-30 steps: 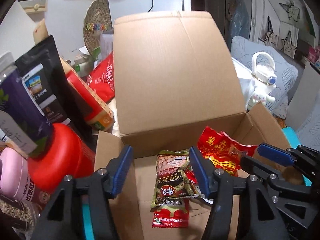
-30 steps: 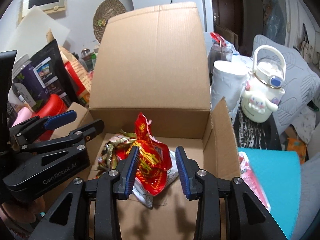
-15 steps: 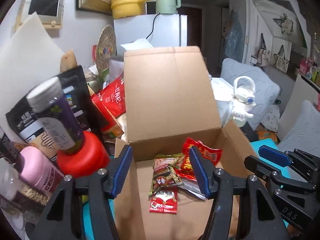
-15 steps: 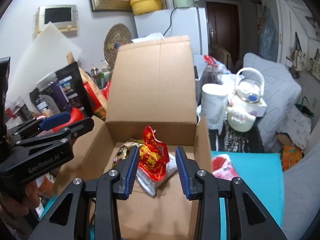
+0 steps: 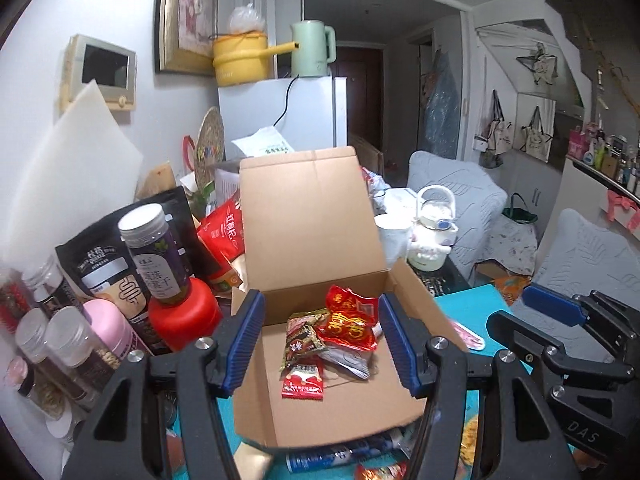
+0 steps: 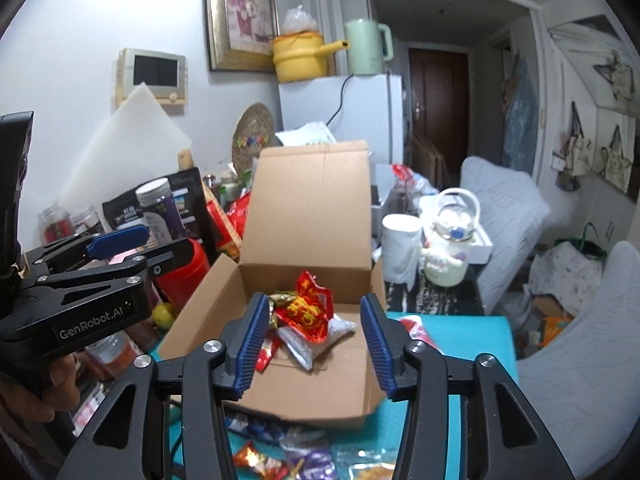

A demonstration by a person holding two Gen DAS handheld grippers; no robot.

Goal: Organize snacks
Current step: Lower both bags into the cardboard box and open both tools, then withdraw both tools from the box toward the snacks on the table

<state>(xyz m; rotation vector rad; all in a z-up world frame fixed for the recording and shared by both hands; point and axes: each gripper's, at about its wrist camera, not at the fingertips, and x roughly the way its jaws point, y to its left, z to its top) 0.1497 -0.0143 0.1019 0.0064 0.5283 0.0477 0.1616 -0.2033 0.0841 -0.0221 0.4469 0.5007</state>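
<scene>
My right claw (image 6: 312,340) is opening with nothing between its pads; my left claw (image 5: 322,344) is spread and empty too. Both hang above the near rim of the box (image 5: 340,412).

Nearest, at the bottom of the right view, loose snacks (image 6: 260,460) lie on the teal mat (image 6: 464,344), tight against the box front. Reaching for them, I could catch that low front wall and shove the box back.

In the box, centre frame, a red packet (image 6: 308,312) tops a small pile; it sits half upright and might slide off.

Left of the box the bottles (image 5: 160,252) and a red tub (image 5: 184,312) crowd close, 1 stacked on another, easy to topple. The tall flap (image 6: 312,208) blocks the far side. Open room lies right, over the mat.
</scene>
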